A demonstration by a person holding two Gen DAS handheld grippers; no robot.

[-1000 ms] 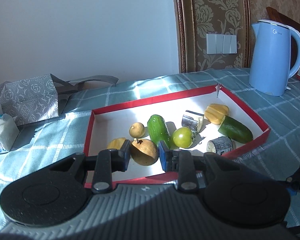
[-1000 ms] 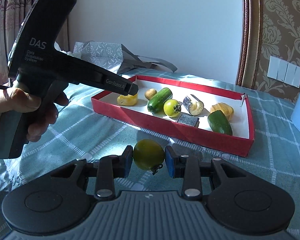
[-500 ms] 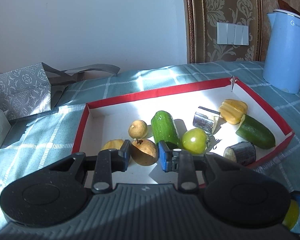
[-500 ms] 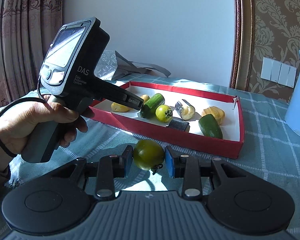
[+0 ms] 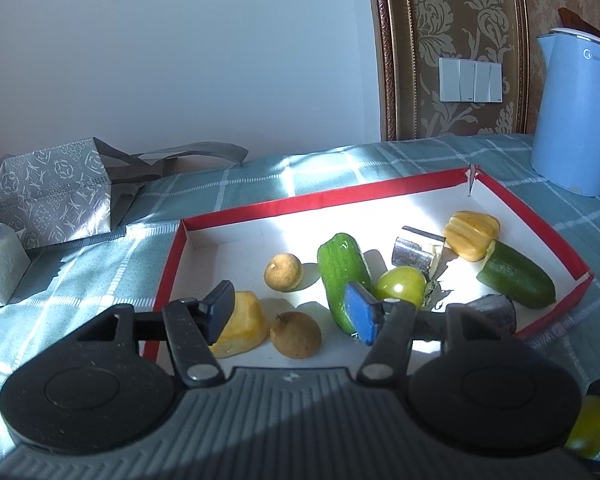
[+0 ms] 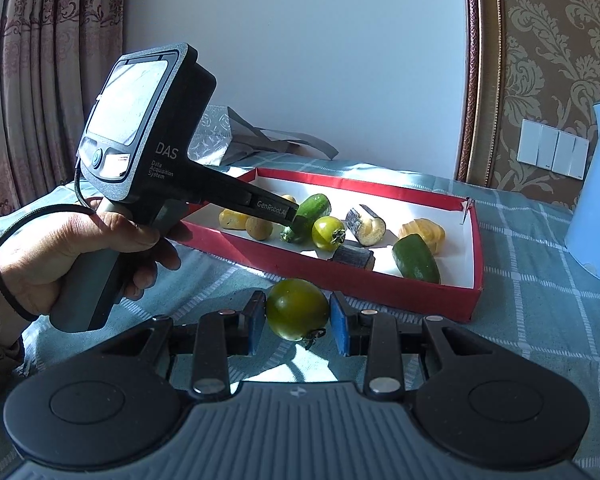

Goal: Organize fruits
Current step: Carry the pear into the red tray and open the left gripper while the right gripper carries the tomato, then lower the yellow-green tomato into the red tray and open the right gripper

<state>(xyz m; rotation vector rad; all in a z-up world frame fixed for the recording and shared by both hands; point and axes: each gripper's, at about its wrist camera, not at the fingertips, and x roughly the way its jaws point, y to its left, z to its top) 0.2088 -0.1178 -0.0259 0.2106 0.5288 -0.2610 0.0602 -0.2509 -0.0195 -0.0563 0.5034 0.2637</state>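
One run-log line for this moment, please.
left tongs: just opened, brown fruit released in red tray | right tongs: shut on green tomato, outside tray

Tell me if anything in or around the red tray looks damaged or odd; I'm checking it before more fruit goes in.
The red tray has a torn far corner: its cardboard walls have split apart there, leaving a ragged white edge. Otherwise the fruit lies loose inside, and nothing looks spilled.
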